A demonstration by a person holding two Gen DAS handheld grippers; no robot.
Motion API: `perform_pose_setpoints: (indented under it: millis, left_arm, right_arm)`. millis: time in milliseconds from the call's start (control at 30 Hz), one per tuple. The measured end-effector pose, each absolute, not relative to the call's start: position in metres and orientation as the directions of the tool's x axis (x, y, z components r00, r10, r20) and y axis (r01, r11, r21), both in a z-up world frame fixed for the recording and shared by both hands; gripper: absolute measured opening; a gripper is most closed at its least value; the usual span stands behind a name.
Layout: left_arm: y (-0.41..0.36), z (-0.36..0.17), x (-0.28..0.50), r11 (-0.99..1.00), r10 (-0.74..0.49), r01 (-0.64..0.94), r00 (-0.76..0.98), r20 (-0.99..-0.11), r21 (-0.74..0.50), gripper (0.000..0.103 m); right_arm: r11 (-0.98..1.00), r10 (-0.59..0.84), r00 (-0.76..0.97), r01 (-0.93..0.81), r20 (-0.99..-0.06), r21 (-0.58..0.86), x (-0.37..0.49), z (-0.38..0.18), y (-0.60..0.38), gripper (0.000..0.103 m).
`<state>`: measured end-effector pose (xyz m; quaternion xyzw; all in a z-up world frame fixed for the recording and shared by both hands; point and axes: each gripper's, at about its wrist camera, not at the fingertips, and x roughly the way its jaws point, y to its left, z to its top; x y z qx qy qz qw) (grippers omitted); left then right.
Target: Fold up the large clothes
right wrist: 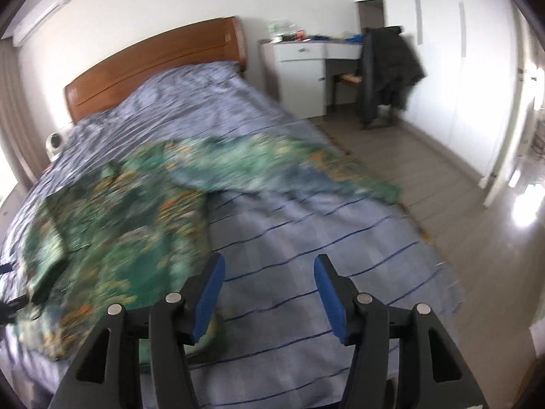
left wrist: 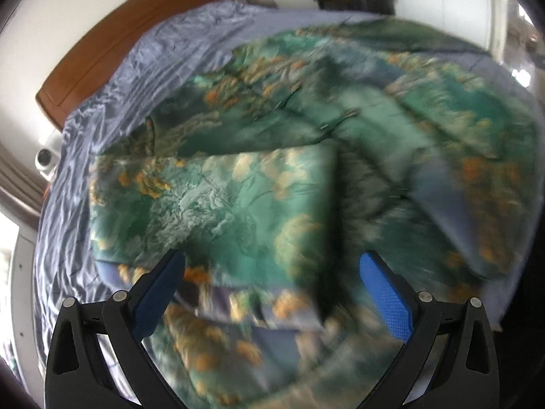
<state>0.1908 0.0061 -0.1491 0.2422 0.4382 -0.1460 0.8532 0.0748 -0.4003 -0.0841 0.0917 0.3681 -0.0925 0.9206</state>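
Observation:
A large green garment with orange and cream flower print (left wrist: 259, 184) lies rumpled and partly folded on the bed's blue-grey striped cover (left wrist: 112, 78). My left gripper (left wrist: 272, 266) is open and empty, just above the garment's near folded edge. In the right wrist view the garment (right wrist: 129, 211) spreads over the bed's left and middle. My right gripper (right wrist: 269, 272) is open and empty over the bare cover (right wrist: 323, 238), to the right of the garment's near edge. Both views are motion-blurred.
A wooden headboard (right wrist: 153, 58) stands at the far end of the bed. A white desk (right wrist: 303, 68) and a chair draped with a dark jacket (right wrist: 388, 68) stand to the right. White wardrobe doors (right wrist: 470, 78) line the right wall, with tiled floor (right wrist: 425, 187) beside the bed.

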Motion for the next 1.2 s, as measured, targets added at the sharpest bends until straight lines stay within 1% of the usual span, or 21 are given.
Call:
perform_pose_setpoints:
  millis: [33, 67, 100, 133, 167, 200, 267, 400, 567, 700, 767, 833, 867, 900, 967, 1033, 1067, 1167, 1200]
  left_arm:
    - [0.009, -0.154, 0.197, 0.845, -0.031, 0.455, 0.565, -0.824, 0.28, 0.091]
    - [0.014, -0.16, 0.203, 0.855, -0.035, 0.451, 0.542, -0.839, 0.256, 0.076]
    - [0.022, -0.164, 0.209, 0.869, -0.068, 0.455, 0.498, -0.864, 0.193, 0.059]
    - [0.031, -0.166, 0.213, 0.884, -0.115, 0.451, 0.462, -0.879, 0.121, 0.048]
    - [0.038, -0.166, 0.213, 0.895, -0.146, 0.44, 0.446, -0.883, 0.074, 0.023]
    - [0.043, -0.165, 0.213, 0.901, -0.159, 0.43, 0.442, -0.883, 0.052, 0.014]
    - [0.052, -0.154, 0.204, 0.918, -0.172, 0.396, 0.47, -0.866, 0.032, 0.012]
    - [0.082, -0.118, 0.187, 0.951, -0.132, 0.304, 0.558, -0.82, 0.054, 0.012]
    - [0.158, -0.055, 0.162, 0.99, -0.002, 0.107, 0.676, -0.737, 0.095, 0.012]
    - [0.223, -0.019, 0.147, 0.989, 0.146, -0.082, 0.718, -0.68, 0.126, 0.014]
    - [0.26, -0.004, 0.136, 0.966, 0.257, -0.201, 0.715, -0.65, 0.161, 0.019]
    - [0.289, 0.008, 0.12, 0.932, 0.36, -0.307, 0.708, -0.608, 0.194, 0.039]
    - [0.301, 0.013, 0.113, 0.912, 0.405, -0.355, 0.701, -0.587, 0.206, 0.061]
    - [0.309, 0.016, 0.106, 0.894, 0.441, -0.394, 0.697, -0.566, 0.212, 0.079]
    - [0.323, 0.025, 0.09, 0.853, 0.511, -0.48, 0.686, -0.518, 0.205, 0.092]
    - [0.332, 0.028, 0.079, 0.842, 0.515, -0.516, 0.686, -0.515, 0.155, 0.094]
    - [0.332, 0.026, 0.077, 0.844, 0.506, -0.52, 0.688, -0.52, 0.133, 0.097]
    - [0.312, 0.015, 0.071, 0.843, 0.493, -0.532, 0.7, -0.517, 0.084, 0.102]
    - [0.302, 0.009, 0.069, 0.846, 0.488, -0.527, 0.705, -0.516, 0.079, 0.103]
  right_arm:
    - [0.969, -0.086, 0.716, 0.222, -0.692, 0.11, 0.074, -0.084, -0.394, 0.056]
    - [0.973, -0.053, 0.724, 0.191, -0.688, 0.126, 0.074, -0.083, -0.383, 0.056]
    - [0.977, -0.027, 0.728, 0.163, -0.686, 0.134, 0.074, -0.081, -0.375, 0.056]
    - [0.98, -0.014, 0.73, 0.145, -0.683, 0.135, 0.075, -0.079, -0.369, 0.056]
    - [0.984, -0.001, 0.738, 0.12, -0.675, 0.13, 0.075, -0.075, -0.36, 0.056]
    - [0.987, 0.008, 0.745, 0.101, -0.667, 0.124, 0.077, -0.073, -0.354, 0.056]
    - [0.991, 0.017, 0.754, 0.073, -0.657, 0.11, 0.077, -0.068, -0.344, 0.056]
    - [0.994, 0.041, 0.758, 0.034, -0.651, 0.102, 0.082, -0.059, -0.331, 0.056]
    - [0.995, 0.068, 0.779, -0.006, -0.623, 0.101, 0.084, -0.046, -0.318, 0.056]
    - [0.996, 0.078, 0.788, -0.028, -0.61, 0.09, 0.082, -0.04, -0.311, 0.056]
    - [0.995, 0.089, 0.791, -0.04, -0.606, 0.093, 0.082, -0.037, -0.308, 0.056]
    - [0.995, 0.094, 0.796, -0.049, -0.598, 0.091, 0.082, -0.034, -0.305, 0.056]
    - [0.995, 0.096, 0.799, -0.053, -0.593, 0.089, 0.081, -0.033, -0.303, 0.056]
    - [0.995, 0.096, 0.803, -0.056, -0.588, 0.087, 0.08, -0.03, -0.302, 0.056]
    - [0.995, 0.094, 0.811, -0.059, -0.577, 0.08, 0.078, -0.026, -0.301, 0.056]
    - [0.996, 0.088, 0.819, -0.058, -0.568, 0.072, 0.075, -0.023, -0.301, 0.056]
    - [0.996, 0.084, 0.822, -0.056, -0.563, 0.068, 0.075, -0.022, -0.3, 0.056]
    - [0.997, 0.074, 0.829, -0.05, -0.554, 0.057, 0.074, -0.019, -0.299, 0.057]
    - [0.998, 0.067, 0.83, -0.046, -0.554, 0.052, 0.074, -0.019, -0.3, 0.059]
